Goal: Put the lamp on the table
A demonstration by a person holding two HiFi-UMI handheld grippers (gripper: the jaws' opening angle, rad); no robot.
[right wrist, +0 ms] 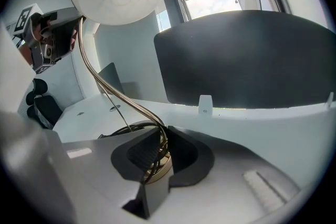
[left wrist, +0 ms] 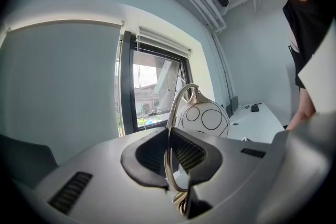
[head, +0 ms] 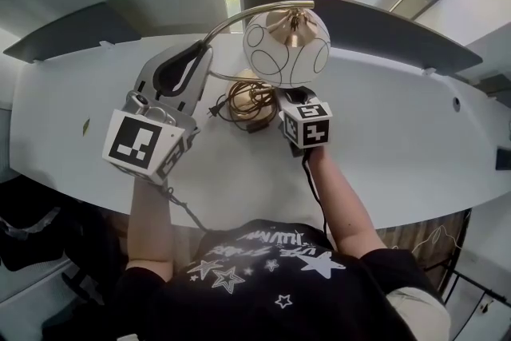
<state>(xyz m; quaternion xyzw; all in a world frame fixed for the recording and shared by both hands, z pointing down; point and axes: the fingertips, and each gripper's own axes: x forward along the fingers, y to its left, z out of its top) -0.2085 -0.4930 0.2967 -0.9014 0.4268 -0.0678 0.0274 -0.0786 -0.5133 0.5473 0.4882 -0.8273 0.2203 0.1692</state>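
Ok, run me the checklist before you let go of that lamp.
1. Grip of the left tongs on the lamp neck: ok, closed on it.
2. Grip of the right tongs on the neck's lower end, just above the base: ok.
3. Base sitting flat on the table: cannot tell.
4. Globe shade clear of both tongs: ok.
5. Cord gathered in a coil by the base: ok.
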